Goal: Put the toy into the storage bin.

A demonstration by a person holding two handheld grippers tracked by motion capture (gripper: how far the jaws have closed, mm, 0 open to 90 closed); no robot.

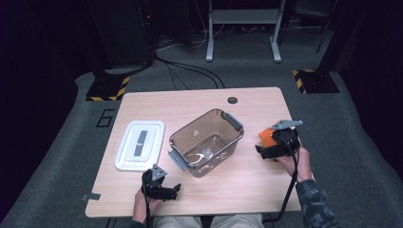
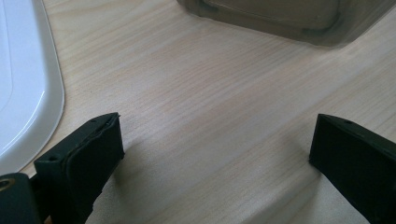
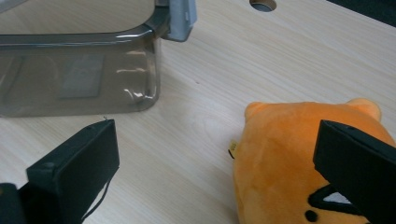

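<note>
Jaws of the right gripper (image 3: 215, 168) stand wide apart near the desk's (image 1: 247, 190) right edge, holding nothing; the orange plush toy with black stitched markings (image 3: 299, 163) lies on the wood against the right-hand jaw. Just beside it sits the clear smoky plastic bin with grey handles (image 1: 206, 141), mid-desk. The left gripper (image 2: 215, 154) hovers equally wide and empty at the front edge, near the white rectangular lid (image 1: 140, 145).
</note>
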